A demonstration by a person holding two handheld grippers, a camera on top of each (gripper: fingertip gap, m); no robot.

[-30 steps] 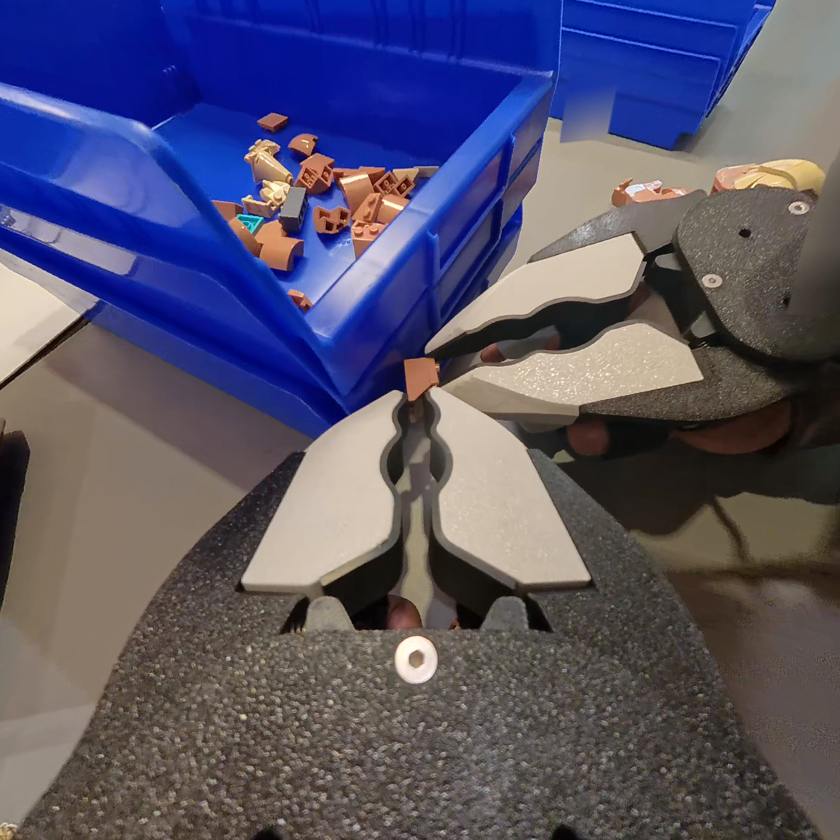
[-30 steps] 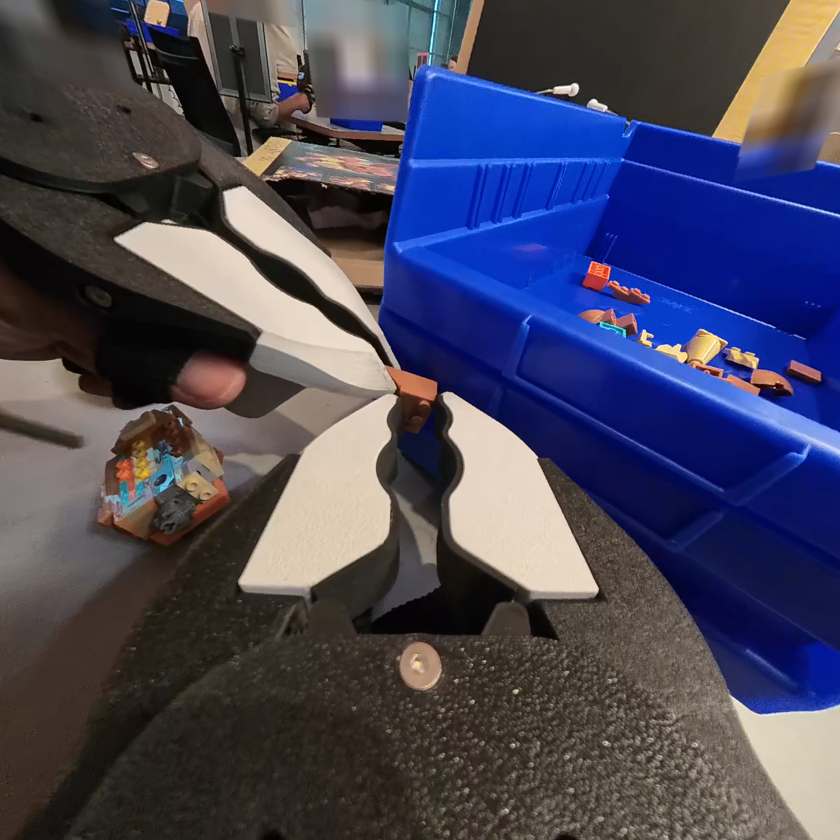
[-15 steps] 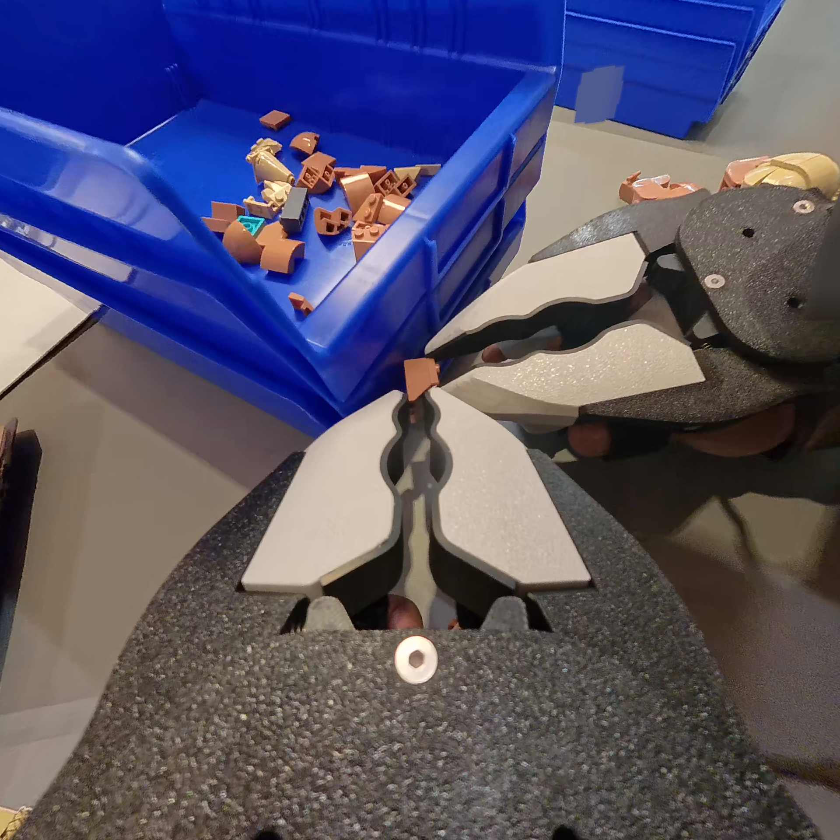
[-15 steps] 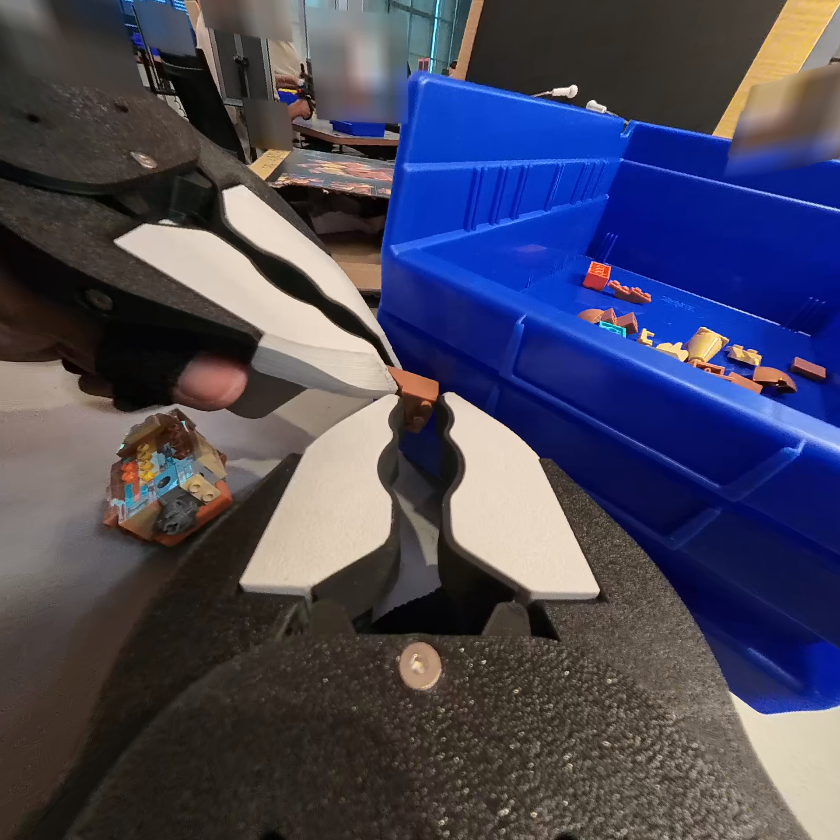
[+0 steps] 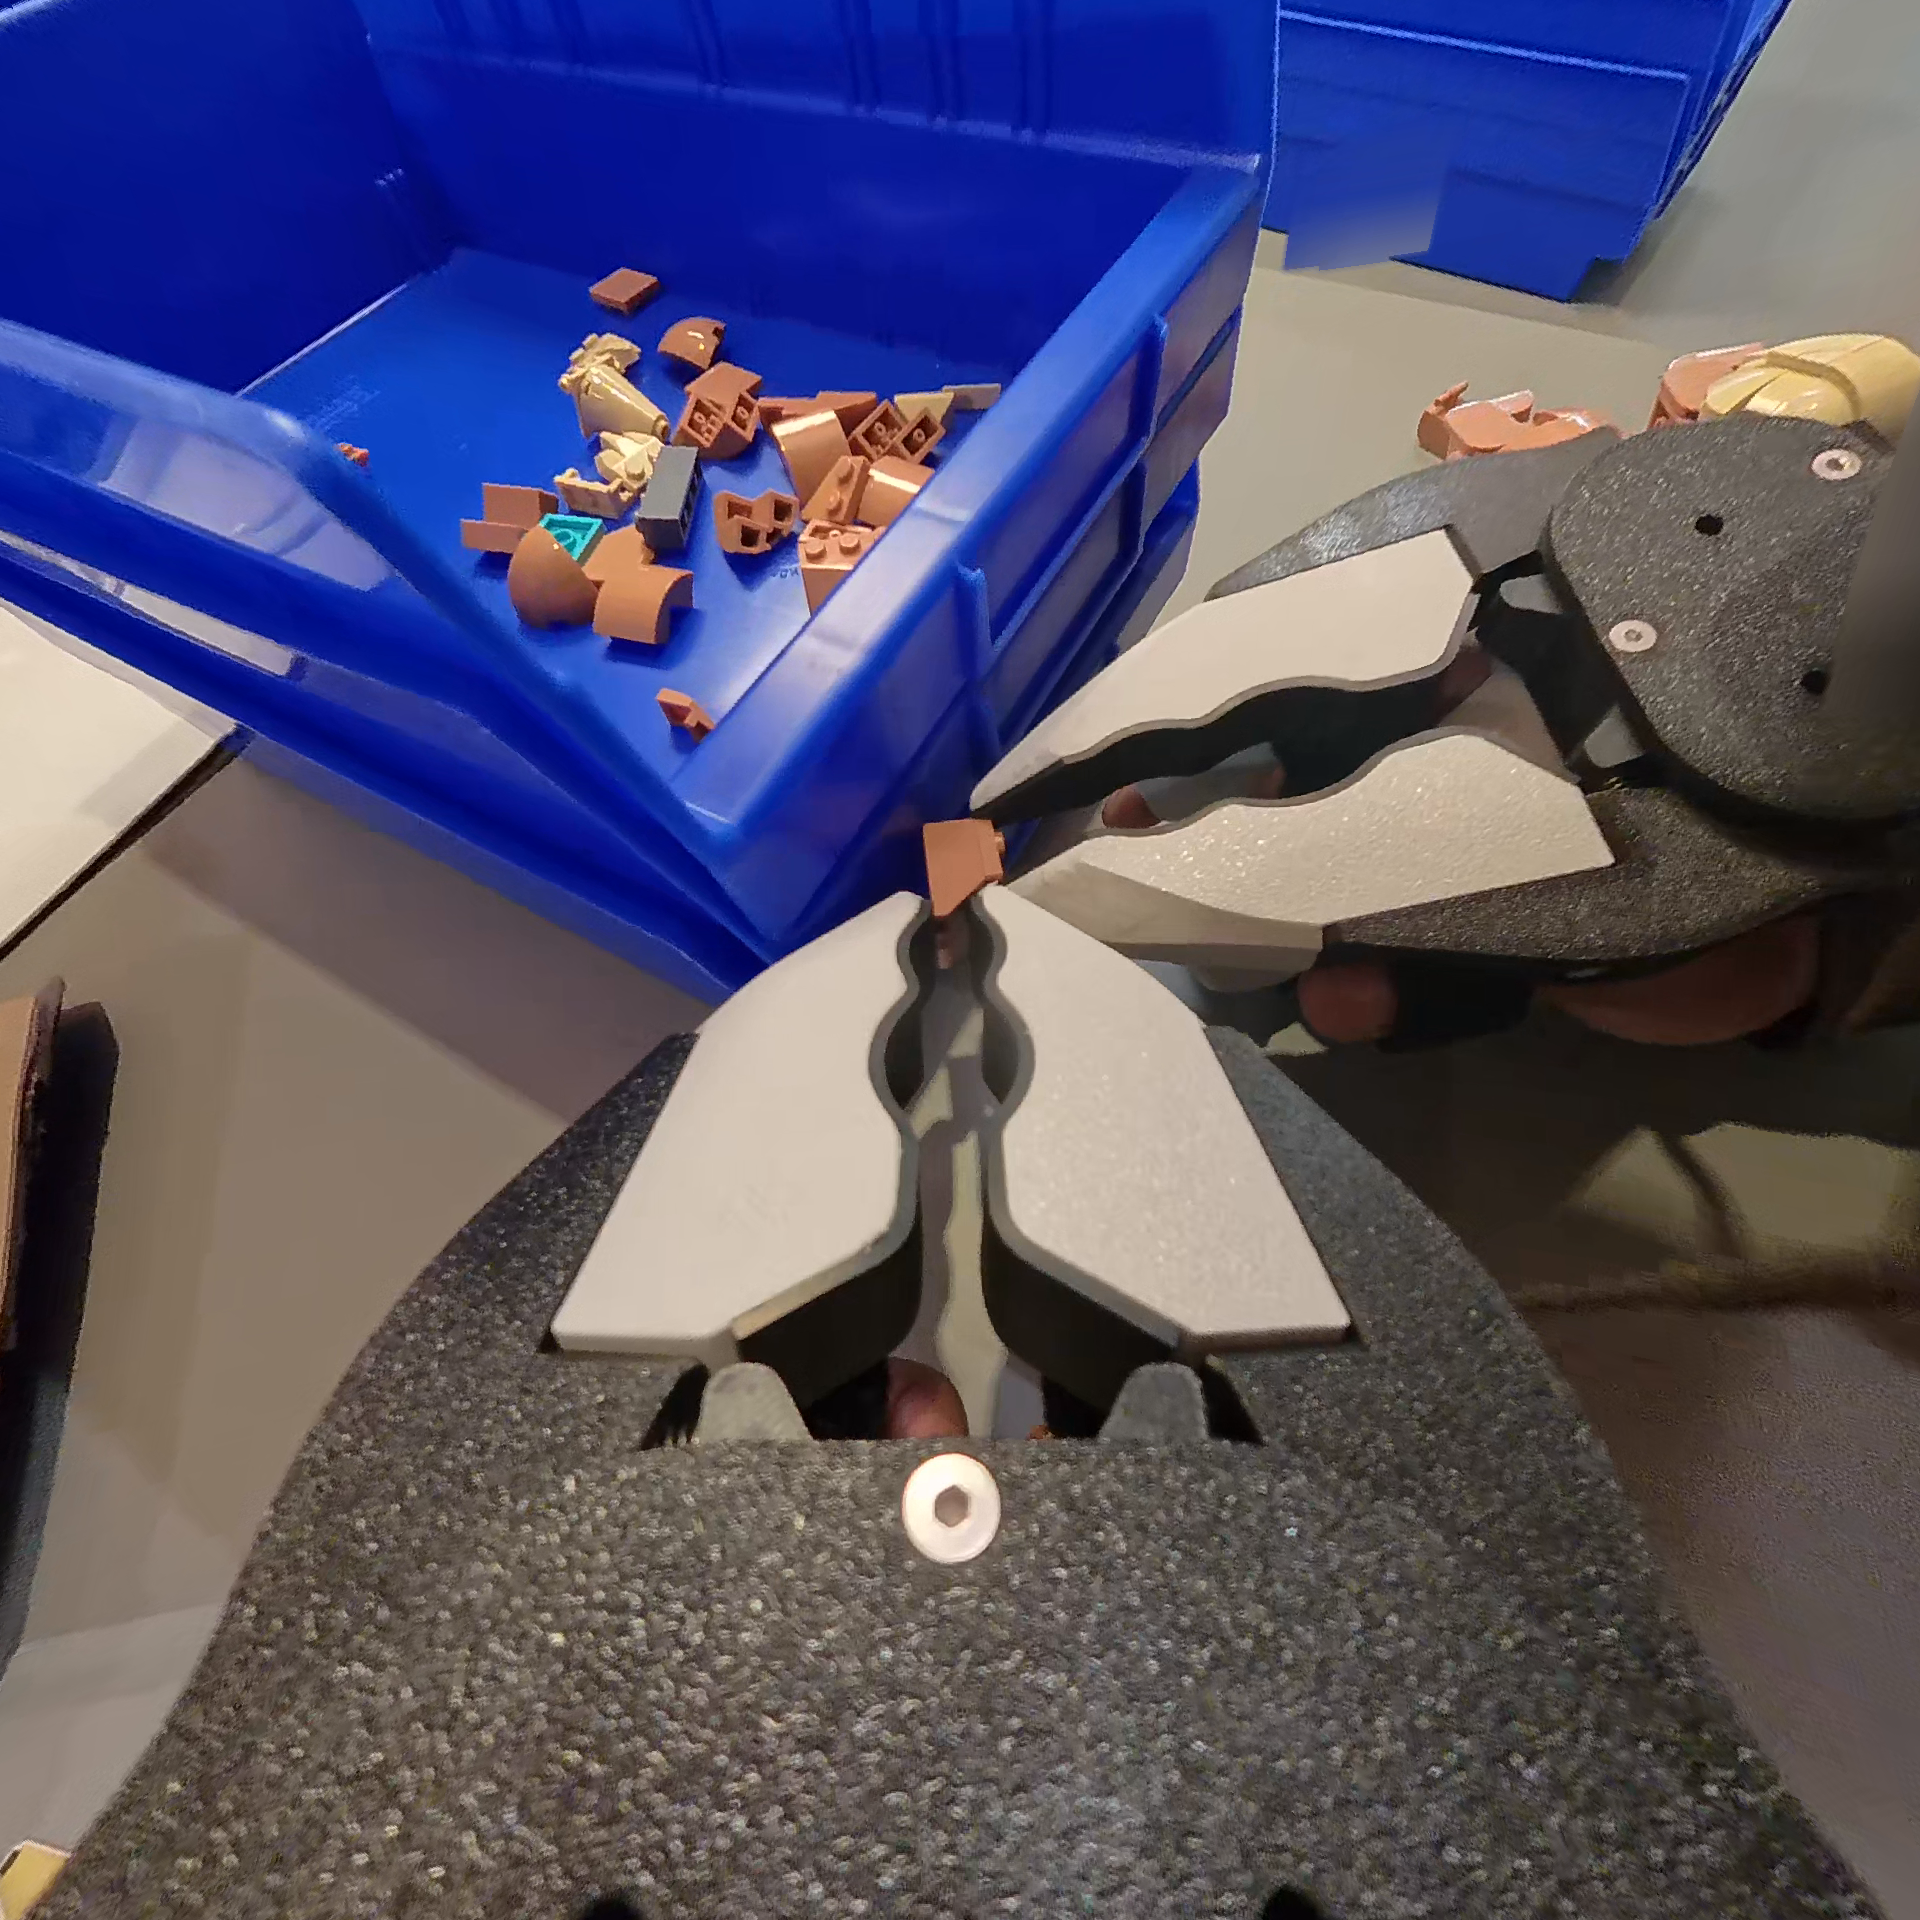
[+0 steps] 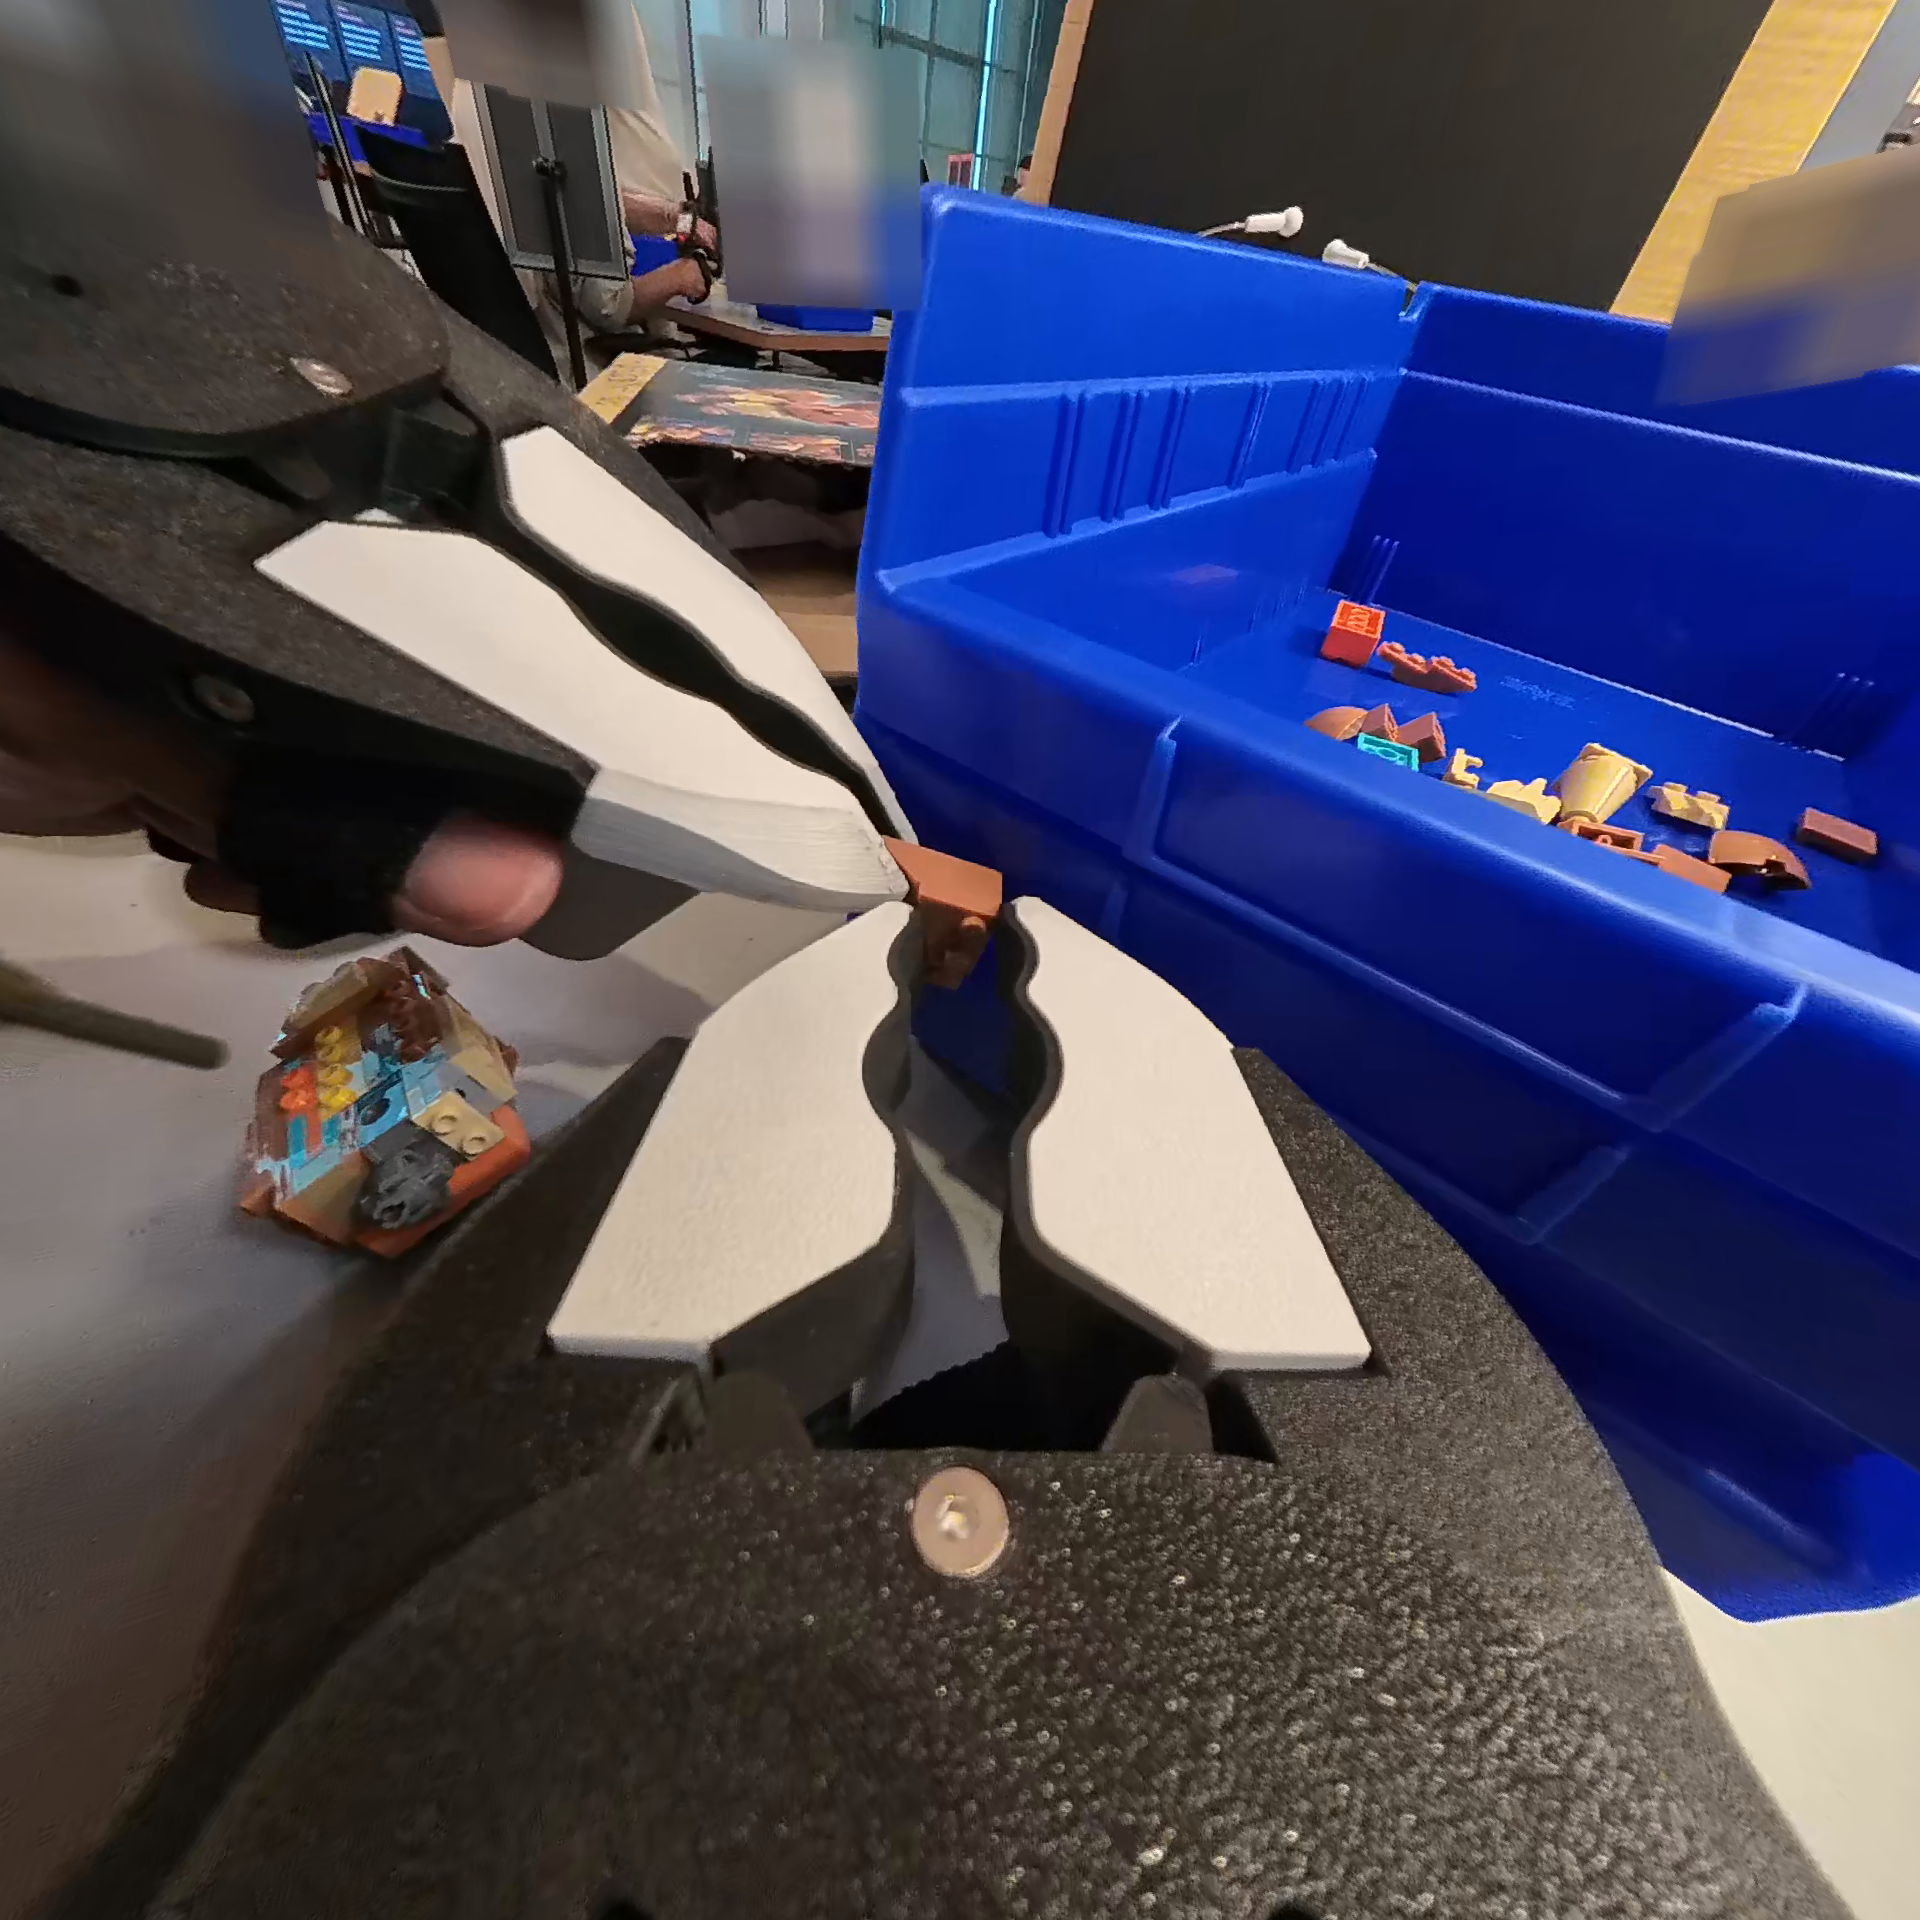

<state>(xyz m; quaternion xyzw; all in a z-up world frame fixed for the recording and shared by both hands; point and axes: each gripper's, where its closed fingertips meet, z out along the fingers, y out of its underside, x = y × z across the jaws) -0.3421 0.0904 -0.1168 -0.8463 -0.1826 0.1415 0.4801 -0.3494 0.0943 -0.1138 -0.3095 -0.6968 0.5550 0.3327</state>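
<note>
Grey tabletop (image 5: 312, 1039) | left gripper (image 5: 951, 906) clenching brown brick (image 5: 961, 850) at fingertips | right gripper (image 6: 954, 914) parted slightly, flanking same brick, touch unclear | blue bin (image 5: 1039, 499) sitting just beyond fingertips | brick cluster (image 6: 384, 1101) lying left of right fingers

A reddish-brown brick (image 5: 961, 854) is showing between pale grey fingers (image 5: 769, 1132) on speckled black bodies. The bin (image 5: 1101, 343) at 11 o'clock is glowing solid blue, holding brown, tan, dark grey and teal pieces (image 5: 727, 488). At 9 o'clock in the right view, a block (image 6: 384, 1107) is mixing orange, brown, teal, yellow and tan.
</note>
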